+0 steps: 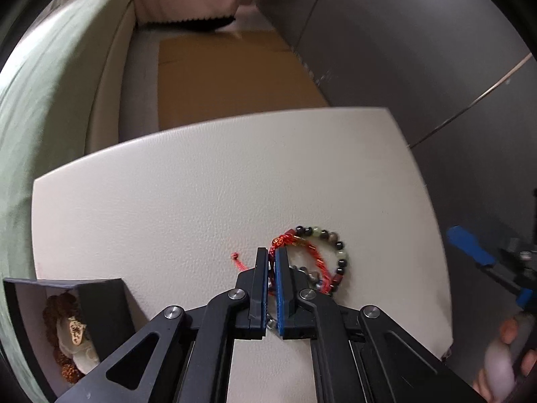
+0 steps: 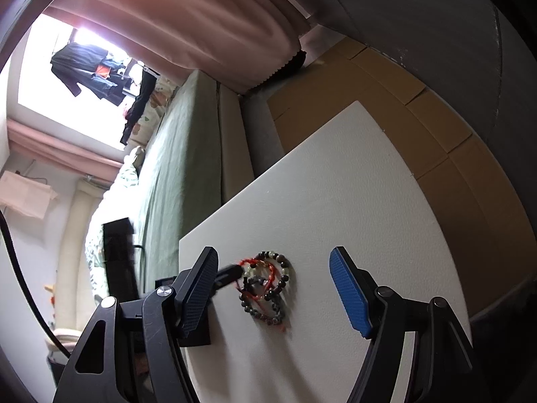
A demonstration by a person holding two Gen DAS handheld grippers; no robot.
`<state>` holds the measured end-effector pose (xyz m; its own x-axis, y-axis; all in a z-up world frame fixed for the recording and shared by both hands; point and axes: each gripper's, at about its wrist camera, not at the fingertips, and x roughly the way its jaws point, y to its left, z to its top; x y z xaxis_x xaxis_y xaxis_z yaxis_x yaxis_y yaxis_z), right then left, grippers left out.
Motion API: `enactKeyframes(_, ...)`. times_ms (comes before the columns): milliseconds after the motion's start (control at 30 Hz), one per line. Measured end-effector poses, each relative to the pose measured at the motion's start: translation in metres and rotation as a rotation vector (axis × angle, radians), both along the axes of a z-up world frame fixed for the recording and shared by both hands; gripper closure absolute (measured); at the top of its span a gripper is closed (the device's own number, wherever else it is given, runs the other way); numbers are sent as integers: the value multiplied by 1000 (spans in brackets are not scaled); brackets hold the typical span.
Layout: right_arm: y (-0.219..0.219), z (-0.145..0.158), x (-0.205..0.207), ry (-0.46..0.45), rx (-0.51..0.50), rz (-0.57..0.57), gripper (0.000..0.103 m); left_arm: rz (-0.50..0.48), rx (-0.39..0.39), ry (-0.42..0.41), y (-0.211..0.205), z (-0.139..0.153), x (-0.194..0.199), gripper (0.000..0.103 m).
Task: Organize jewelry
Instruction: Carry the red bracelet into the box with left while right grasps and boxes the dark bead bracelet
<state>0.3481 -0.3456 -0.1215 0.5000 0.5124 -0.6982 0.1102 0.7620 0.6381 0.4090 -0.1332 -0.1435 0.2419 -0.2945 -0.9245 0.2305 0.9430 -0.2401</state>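
A small heap of bracelets lies on the white padded tabletop (image 1: 201, 184): a ring of dark and green beads (image 1: 340, 252), a red woven cord bracelet (image 1: 315, 255) and a grey bead strand (image 1: 310, 273). My left gripper (image 1: 272, 253) points steeply down at the heap's left edge and is shut on the red cord, which shows between the blue pads. From the right wrist, the same heap (image 2: 268, 285) lies just beyond my right gripper (image 2: 272, 252), which is open with nothing between its fingers. The left gripper's tip (image 2: 231, 273) meets the red cord there.
An open black jewelry box (image 1: 97, 299) stands at the table's near left corner and holds a brown bead bracelet (image 1: 53, 322). A hand (image 1: 503, 362) grips the right tool at the right edge. Past the table are a green bed (image 2: 181, 174), brown cardboard (image 1: 228, 77) and a grey wall.
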Motion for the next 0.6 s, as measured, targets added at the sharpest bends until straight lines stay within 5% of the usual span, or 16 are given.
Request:
enactKeyframes(233, 20, -2, 3, 16, -43, 45, 32, 1, -5, -93, 15, 32, -18, 100)
enactKeyframes(400, 43, -17, 10, 73, -121, 97, 51, 33, -21, -142, 38, 49, -31, 100)
enactKeyframes(600, 73, -30, 20, 114, -257, 149, 58, 60, -54, -174, 63, 66, -42, 100)
